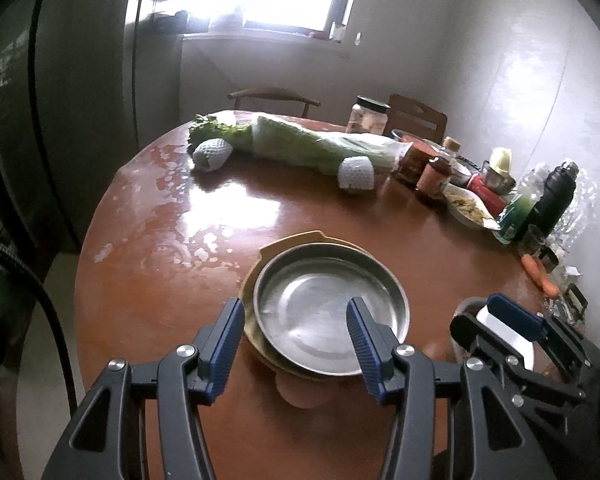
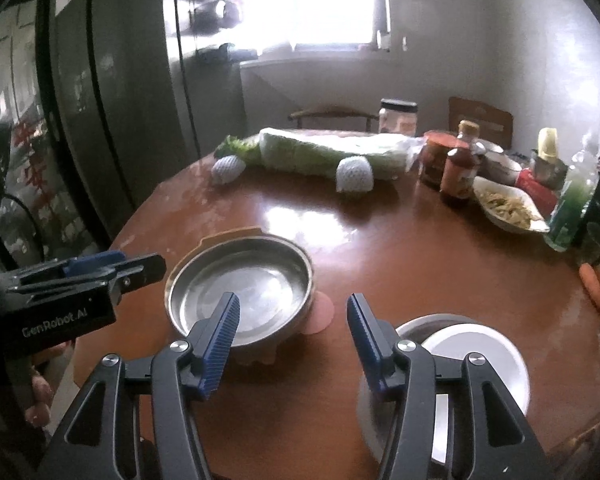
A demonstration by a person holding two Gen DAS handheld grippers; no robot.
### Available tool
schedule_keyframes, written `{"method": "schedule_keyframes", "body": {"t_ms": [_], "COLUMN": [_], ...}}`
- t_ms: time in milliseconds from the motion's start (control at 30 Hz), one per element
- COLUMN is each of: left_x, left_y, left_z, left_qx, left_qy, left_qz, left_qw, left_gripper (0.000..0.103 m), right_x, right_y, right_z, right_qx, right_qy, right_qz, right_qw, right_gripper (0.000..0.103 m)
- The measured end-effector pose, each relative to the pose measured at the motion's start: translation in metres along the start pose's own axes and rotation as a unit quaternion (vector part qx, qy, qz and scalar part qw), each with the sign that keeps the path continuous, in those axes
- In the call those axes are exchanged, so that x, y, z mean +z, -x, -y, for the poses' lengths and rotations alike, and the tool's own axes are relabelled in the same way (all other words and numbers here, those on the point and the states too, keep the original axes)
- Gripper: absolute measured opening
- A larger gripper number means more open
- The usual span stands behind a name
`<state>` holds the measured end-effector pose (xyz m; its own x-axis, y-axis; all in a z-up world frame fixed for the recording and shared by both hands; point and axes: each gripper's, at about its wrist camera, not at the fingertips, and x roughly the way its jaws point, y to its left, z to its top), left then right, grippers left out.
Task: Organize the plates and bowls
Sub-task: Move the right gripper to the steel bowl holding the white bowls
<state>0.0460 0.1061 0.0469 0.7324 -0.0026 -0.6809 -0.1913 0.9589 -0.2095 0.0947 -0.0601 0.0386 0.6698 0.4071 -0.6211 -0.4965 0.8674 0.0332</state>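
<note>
Both grippers (image 1: 296, 312) (image 2: 294, 308) gape empty above the table (image 2: 400, 248).

Shiny metal plate (image 1: 328, 312) on a yellow tray (image 1: 284, 242); glossy wooden table (image 1: 172, 280).

Left gripper (image 1: 296, 312) I was running had black plastic arms w/ triangular cutouts, blue ribbed pads (image 1: 228, 336) on the fingertips, and round silver screws at the pivots. Right gripper (image 2: 293, 316) was the same build: black frame, blue ribbed pads (image 2: 225, 330), silver screws. From the right cam, the left unit's black body carried white lettering, "GenRobot.AI". Fingers of the person's hand (image 2: 36, 400) showed under that body; no sleeve visible. A black cable ran along the left cam's edge.
</note>
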Motion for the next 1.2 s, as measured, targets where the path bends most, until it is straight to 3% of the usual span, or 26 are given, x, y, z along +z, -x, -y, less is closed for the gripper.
{"method": "schedule_keyframes", "body": {"t_ms": [700, 1200], "left_x": [-0.006, -0.020], "left_y": [0.018, -0.023], "left_z": [0.074, 0.136], "left_qx": [-0.039, -0.078], "left_qy": [-0.042, -0.085], "left_qz": [0.021, -0.043], "left_qw": [0.9982, 0.9924], "left_gripper": [0.053, 0.054], "right_x": [-0.009, -0.027], "right_y": [0.053, 0.066], "right_z": [0.079, 0.142], "right_qx": [-0.038, -0.062], "right_qy": [-0.045, -0.071], "right_qz": [0.059, 0.046], "right_qw": [0.997, 0.995], "right_gripper": [0.063, 0.070]}}
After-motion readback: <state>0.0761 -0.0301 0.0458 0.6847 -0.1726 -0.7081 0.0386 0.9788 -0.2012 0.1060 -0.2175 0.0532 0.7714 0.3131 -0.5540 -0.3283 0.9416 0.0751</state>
